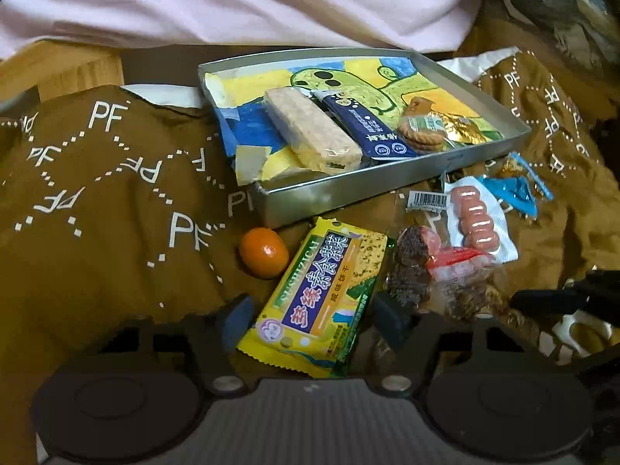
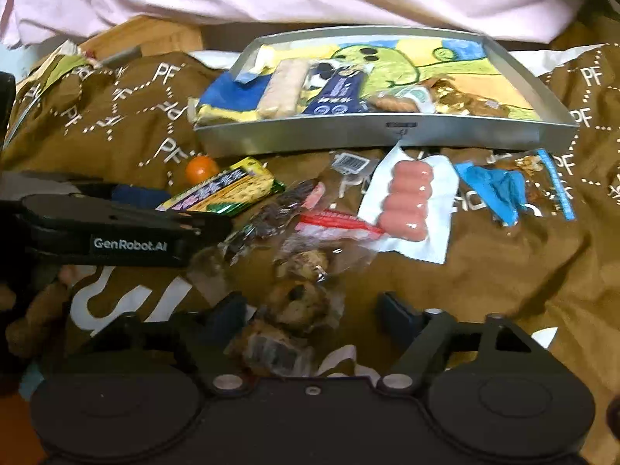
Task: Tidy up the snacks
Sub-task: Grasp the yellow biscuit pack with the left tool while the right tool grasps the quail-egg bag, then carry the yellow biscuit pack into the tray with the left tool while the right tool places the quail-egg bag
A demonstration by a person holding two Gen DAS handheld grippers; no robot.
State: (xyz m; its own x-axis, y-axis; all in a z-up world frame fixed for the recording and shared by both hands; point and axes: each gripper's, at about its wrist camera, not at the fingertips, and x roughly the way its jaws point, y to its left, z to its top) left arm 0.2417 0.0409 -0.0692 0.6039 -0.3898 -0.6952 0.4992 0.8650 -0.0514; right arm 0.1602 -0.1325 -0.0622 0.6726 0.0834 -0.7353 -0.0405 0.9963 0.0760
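Left wrist view: the yellow cracker pack (image 1: 317, 298) lies between the left gripper's (image 1: 312, 316) parted, not-yet-touching fingers, long axis pointing toward the tray (image 1: 333, 193) beyond, while the right gripper (image 2: 314, 316) stands open over clear-wrapped snacks (image 2: 298, 302).

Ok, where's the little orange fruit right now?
The orange fruit lies on the brown cloth, just in front of the metal tray's near corner and left of the yellow cracker packet.
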